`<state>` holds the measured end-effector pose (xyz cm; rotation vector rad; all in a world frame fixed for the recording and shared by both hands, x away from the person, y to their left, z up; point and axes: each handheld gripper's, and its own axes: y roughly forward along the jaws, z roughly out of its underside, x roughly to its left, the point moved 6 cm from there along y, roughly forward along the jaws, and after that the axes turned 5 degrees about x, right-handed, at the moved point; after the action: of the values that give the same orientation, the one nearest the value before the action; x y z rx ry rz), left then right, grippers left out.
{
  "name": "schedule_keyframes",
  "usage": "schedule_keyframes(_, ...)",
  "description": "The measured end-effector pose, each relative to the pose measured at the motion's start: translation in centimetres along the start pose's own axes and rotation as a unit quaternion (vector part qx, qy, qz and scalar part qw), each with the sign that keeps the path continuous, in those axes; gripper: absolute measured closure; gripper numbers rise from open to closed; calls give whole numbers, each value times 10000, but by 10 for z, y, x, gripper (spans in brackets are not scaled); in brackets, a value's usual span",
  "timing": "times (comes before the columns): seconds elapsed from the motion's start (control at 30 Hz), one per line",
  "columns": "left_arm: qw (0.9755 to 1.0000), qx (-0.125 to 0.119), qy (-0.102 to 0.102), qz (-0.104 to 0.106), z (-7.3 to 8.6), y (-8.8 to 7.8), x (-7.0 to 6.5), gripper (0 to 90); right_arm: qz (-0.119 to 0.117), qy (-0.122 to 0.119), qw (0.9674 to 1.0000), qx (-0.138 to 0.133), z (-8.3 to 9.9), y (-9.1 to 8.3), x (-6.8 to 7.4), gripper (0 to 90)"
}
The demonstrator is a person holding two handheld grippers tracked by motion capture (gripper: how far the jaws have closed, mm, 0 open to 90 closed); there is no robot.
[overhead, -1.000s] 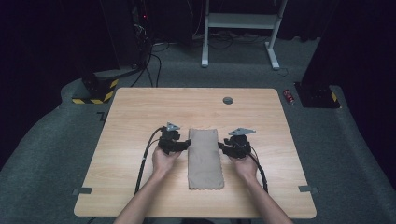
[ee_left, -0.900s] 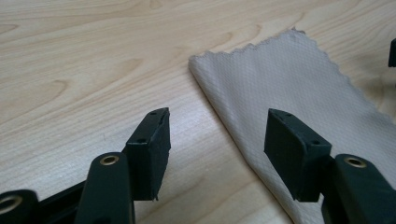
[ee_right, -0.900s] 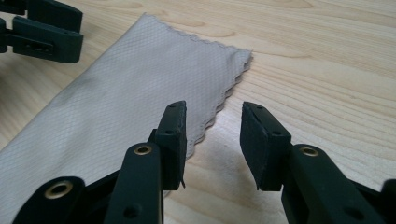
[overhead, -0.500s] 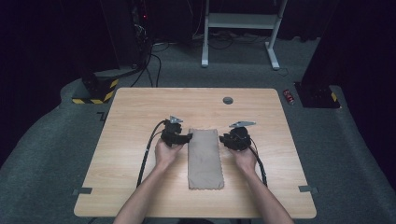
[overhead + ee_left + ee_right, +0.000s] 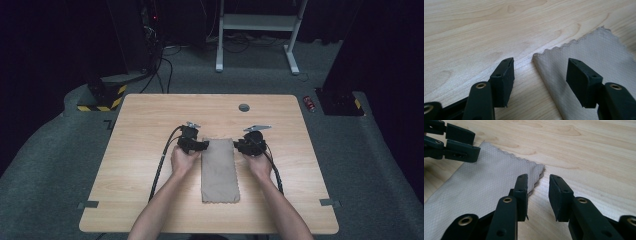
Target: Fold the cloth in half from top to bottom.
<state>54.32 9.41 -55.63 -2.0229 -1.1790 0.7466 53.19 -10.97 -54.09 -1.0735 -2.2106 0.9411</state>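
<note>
The pale wooden worktop (image 5: 140, 165) carries a folded beige rectangular cloth (image 5: 220, 170) at its middle. Both hands flank the cloth's far corners. The left tongs (image 5: 540, 75) gape wide, straddling one corner. The right tongs (image 5: 538, 195), having just narrowed, stand slightly parted beside the other corner, gripping nothing.

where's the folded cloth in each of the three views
High view: the folded cloth lies lengthwise mid-table, between the two grippers.
Left gripper view: its far corner sits right of centre, the edge running between the open jaws.
Right gripper view: it fills the left half, its corner just ahead of the jaws.
Shared landmark: the scalloped far edge.
</note>
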Motion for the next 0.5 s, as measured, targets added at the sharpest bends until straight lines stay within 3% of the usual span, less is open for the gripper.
schedule_keyframes(0.1,10000,-26,-19,-21,-1,1,0,413,52,35,10000,9,-5,5,-2,681)
schedule_keyframes(0.27,9999,-59,-3,-98,-2,2,1,446,-100,361,9993,31,-8,14,-3,650)
schedule_keyframes(0.5,9998,-26,107,-174,-2,2,-1,518,241,334,9991,4,-16,29,-3,641)
